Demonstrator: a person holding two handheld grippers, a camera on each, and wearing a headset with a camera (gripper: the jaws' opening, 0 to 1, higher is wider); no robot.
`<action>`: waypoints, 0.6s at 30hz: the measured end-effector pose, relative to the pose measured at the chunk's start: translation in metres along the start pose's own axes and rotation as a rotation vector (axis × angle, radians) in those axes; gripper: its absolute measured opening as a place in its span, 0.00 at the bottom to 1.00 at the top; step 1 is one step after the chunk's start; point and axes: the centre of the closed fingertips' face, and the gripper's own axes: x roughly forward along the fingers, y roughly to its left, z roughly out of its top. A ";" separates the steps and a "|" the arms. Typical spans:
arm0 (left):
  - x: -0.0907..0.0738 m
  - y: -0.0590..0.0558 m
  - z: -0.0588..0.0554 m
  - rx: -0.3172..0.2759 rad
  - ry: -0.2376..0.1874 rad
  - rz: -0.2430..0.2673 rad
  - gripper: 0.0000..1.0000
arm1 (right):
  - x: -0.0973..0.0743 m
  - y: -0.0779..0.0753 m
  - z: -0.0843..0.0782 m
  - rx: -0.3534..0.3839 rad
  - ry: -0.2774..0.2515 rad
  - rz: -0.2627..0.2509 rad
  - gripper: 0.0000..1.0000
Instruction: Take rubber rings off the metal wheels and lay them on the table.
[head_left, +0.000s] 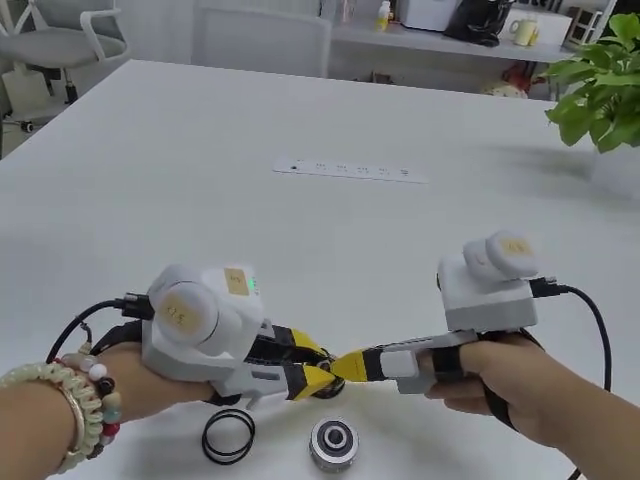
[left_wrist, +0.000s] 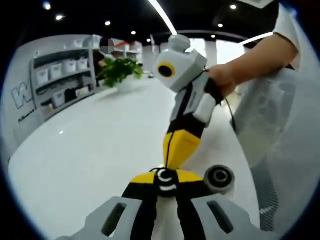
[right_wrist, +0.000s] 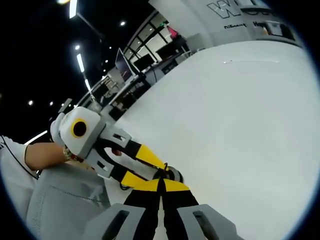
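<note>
My left gripper (head_left: 318, 379) is shut on a small metal wheel (left_wrist: 165, 179) and holds it just above the white table (head_left: 330, 250). From the right, my right gripper (head_left: 346, 367) meets it tip to tip, its yellow jaws pinched together at the wheel's rim on the black rubber ring (left_wrist: 166, 150). In the right gripper view the right gripper (right_wrist: 159, 184) points at the wheel (right_wrist: 172, 174). Two loose black rubber rings (head_left: 204, 436) lie overlapped on the table under the left gripper. A bare metal wheel (head_left: 332, 443) (left_wrist: 219, 178) stands beside them.
A white power strip (head_left: 350, 170) lies flat at mid-table. A potted plant (head_left: 600, 90) stands at the far right corner. An office chair (head_left: 60, 45) and shelves are beyond the table. The right gripper's black cable (head_left: 603, 335) trails off the near right.
</note>
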 end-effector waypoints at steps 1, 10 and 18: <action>0.000 0.000 0.000 0.002 0.002 0.000 0.14 | 0.000 0.000 0.000 0.000 0.001 -0.003 0.00; 0.000 0.000 0.002 0.047 0.036 -0.007 0.14 | -0.003 -0.005 0.001 -0.003 -0.001 -0.023 0.00; -0.004 0.001 0.015 0.067 0.019 -0.009 0.19 | -0.007 -0.008 0.004 -0.001 -0.013 -0.038 0.00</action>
